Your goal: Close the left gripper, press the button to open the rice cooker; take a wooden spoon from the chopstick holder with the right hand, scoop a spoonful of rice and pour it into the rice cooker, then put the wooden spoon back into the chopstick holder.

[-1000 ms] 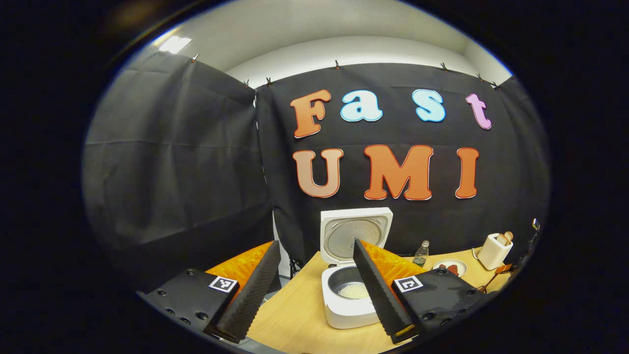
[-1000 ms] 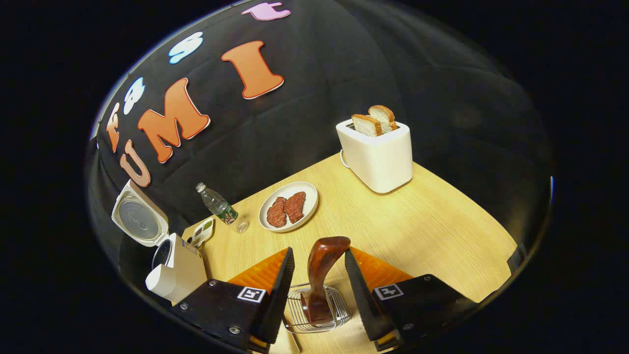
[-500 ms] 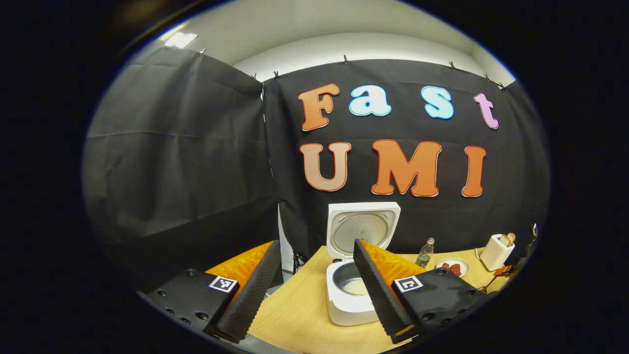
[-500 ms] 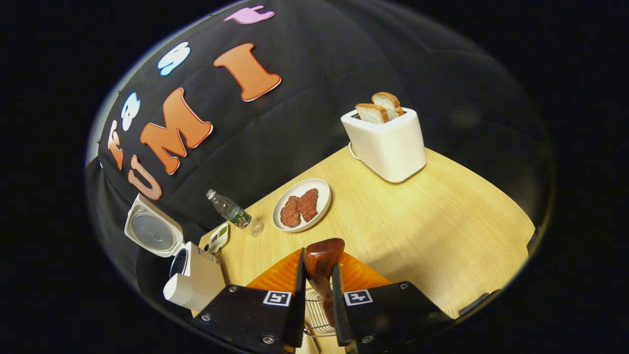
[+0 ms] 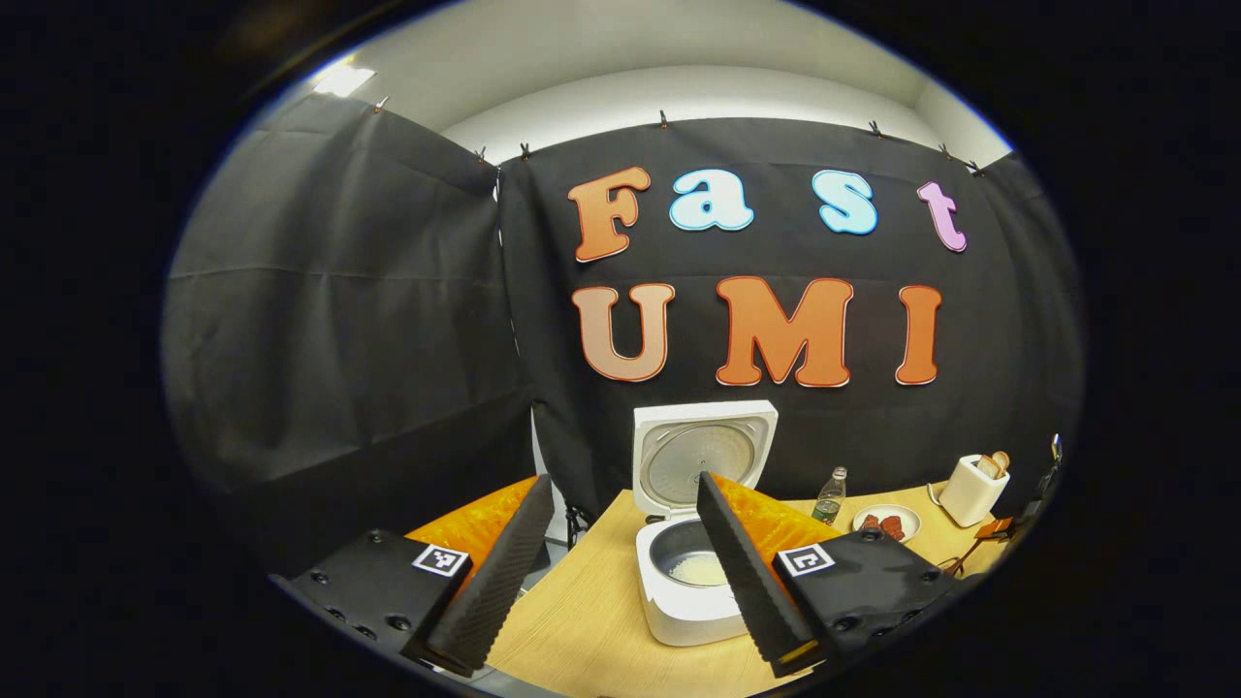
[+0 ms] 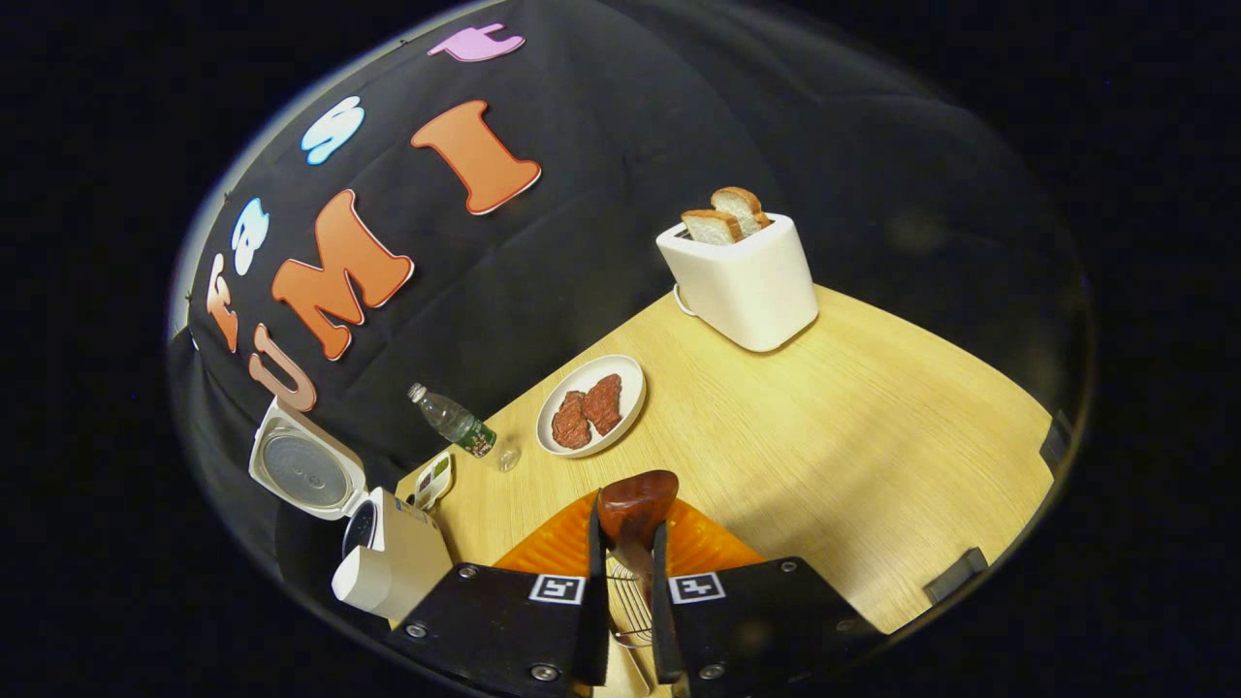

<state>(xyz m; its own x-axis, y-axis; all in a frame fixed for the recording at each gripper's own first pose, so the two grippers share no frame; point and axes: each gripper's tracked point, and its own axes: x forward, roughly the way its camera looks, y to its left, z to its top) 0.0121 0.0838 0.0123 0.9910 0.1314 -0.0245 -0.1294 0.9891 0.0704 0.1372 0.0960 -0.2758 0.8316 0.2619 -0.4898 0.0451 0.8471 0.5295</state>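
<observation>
1. The right gripper (image 6: 625,572) pinches the wooden spoon (image 6: 632,509) with both fingers, above the wire chopstick holder (image 6: 628,606).
2. The left gripper (image 5: 620,572) hovers with its fingers spread wide, holding nothing.
3. The rice cooker (image 5: 684,591) stands on the wooden table (image 5: 582,620), lid up, white rice inside.

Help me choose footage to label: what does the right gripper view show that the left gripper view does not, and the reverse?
The right gripper view brings the right gripper up close, its fingers shut on the wooden spoon, with the wire chopstick holder beneath.

The left gripper view brings the left gripper, open and holding nothing, and a look into the rice cooker, where rice lies in the pot.

Shared: the cooker with its lid up, the bottle, the plate of meat, the toaster with bread, and the wooden table.
</observation>
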